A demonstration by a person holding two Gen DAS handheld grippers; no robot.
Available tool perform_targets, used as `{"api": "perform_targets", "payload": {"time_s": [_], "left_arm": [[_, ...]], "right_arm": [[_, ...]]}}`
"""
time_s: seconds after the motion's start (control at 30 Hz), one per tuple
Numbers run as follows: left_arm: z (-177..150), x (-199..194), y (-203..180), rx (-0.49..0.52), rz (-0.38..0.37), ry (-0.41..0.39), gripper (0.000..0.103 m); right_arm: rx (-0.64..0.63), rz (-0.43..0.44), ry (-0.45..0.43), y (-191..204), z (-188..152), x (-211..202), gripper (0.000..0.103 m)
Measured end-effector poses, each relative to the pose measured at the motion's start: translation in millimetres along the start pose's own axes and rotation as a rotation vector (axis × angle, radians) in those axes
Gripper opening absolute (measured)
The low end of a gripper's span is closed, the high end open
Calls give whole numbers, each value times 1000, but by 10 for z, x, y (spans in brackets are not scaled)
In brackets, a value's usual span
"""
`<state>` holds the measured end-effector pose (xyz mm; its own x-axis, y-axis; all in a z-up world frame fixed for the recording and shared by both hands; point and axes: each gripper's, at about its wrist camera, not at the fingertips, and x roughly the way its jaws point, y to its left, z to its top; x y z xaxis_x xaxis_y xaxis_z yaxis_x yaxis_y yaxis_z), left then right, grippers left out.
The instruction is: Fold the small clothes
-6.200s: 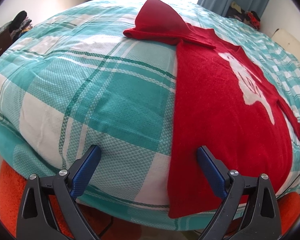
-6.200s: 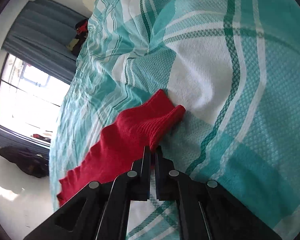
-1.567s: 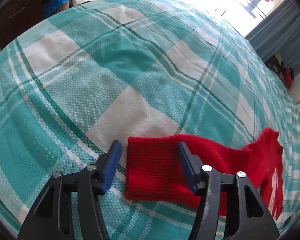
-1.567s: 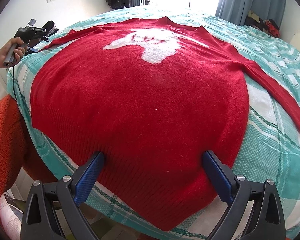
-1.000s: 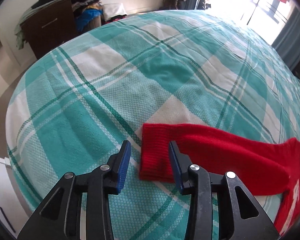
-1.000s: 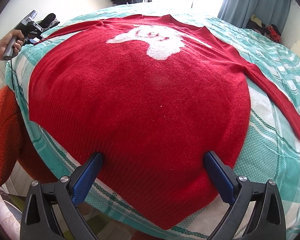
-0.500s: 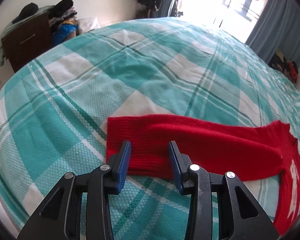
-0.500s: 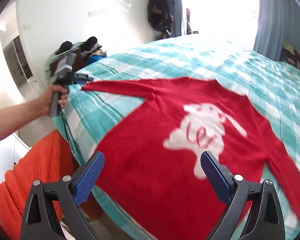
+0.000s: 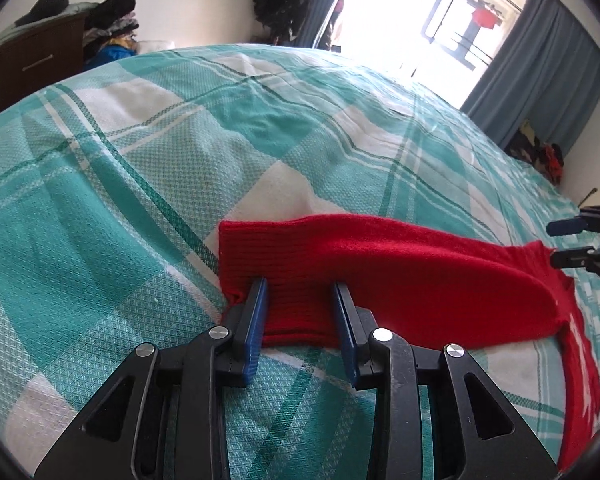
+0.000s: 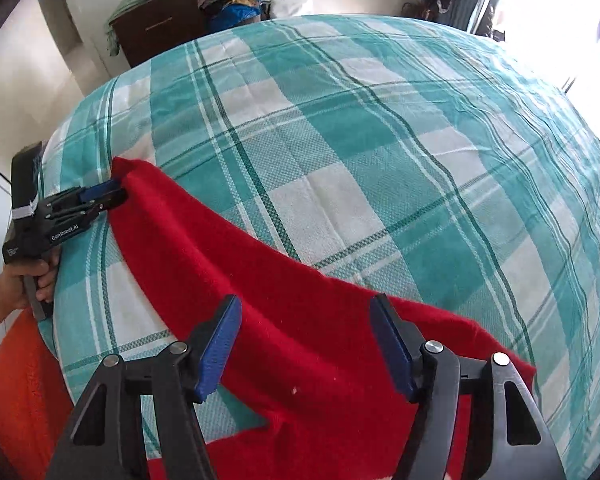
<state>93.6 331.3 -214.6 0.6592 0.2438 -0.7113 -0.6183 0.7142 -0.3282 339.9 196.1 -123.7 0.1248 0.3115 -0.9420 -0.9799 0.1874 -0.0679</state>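
Note:
A red knit sweater (image 10: 308,364) lies on the teal plaid bed. Its left sleeve (image 9: 400,268) stretches across the cover. My left gripper (image 9: 300,292) is partly open, its jaws astride the ribbed cuff (image 9: 256,256) with cloth between them; it also shows in the right wrist view (image 10: 104,196) at the cuff. My right gripper (image 10: 306,320) is open and empty above the shoulder end of the sleeve; it appears at the right edge of the left wrist view (image 9: 572,244).
The teal and white plaid bedspread (image 10: 380,140) covers the bed. A dark wooden dresser (image 10: 156,28) piled with clothes stands past the bed's far corner. An orange fuzzy blanket (image 10: 16,392) hangs at the near edge. Bright window and blue curtain (image 9: 540,48) behind.
My left gripper slid onto the sleeve cuff with its jaws narrowed around it. My right gripper left the sweater's hem, swung left toward the sleeve and shoulder, and narrowed.

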Motion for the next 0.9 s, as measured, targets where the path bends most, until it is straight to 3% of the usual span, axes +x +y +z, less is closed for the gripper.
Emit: {"api": "perform_targets", "payload": {"time_s": [0.17, 0.2, 0.23, 0.3, 0.37, 0.53, 0.63, 0.7, 0.73, 0.8, 0.9], "left_arm": [[-11, -3, -3, -1, -2, -5, 34], [-11, -5, -4, -1, -3, -6, 34], [-12, -5, -10, 0, -3, -7, 34], [-17, -11, -7, 1, -3, -11, 34], [-16, -13, -11, 4, -2, -15, 34], [-26, -10, -14, 10, 1, -21, 34], [-23, -8, -10, 11, 2, -22, 34], [-24, -8, -10, 10, 1, -23, 34], [-24, -8, -12, 11, 1, -23, 34], [-24, -7, -10, 11, 2, -23, 34], [-27, -7, -11, 12, 3, -22, 34]], "right_arm": [[-251, -55, 167, 238, 204, 594, 62], [-272, -55, 183, 247, 216, 659, 52], [-273, -24, 201, 240, 233, 714, 33], [-285, -1, 218, 226, 262, 763, 4], [-299, -5, 217, 198, 300, 732, 4], [-210, -166, 120, -1, 445, 645, 5], [-142, -151, 184, 0, 380, 895, 13], [-101, -105, 140, -109, 390, 805, 16], [-50, -66, 116, -252, 397, 712, 27], [67, -56, 38, -613, 390, 462, 36], [266, 42, 1, -1147, 198, 198, 36]]}}
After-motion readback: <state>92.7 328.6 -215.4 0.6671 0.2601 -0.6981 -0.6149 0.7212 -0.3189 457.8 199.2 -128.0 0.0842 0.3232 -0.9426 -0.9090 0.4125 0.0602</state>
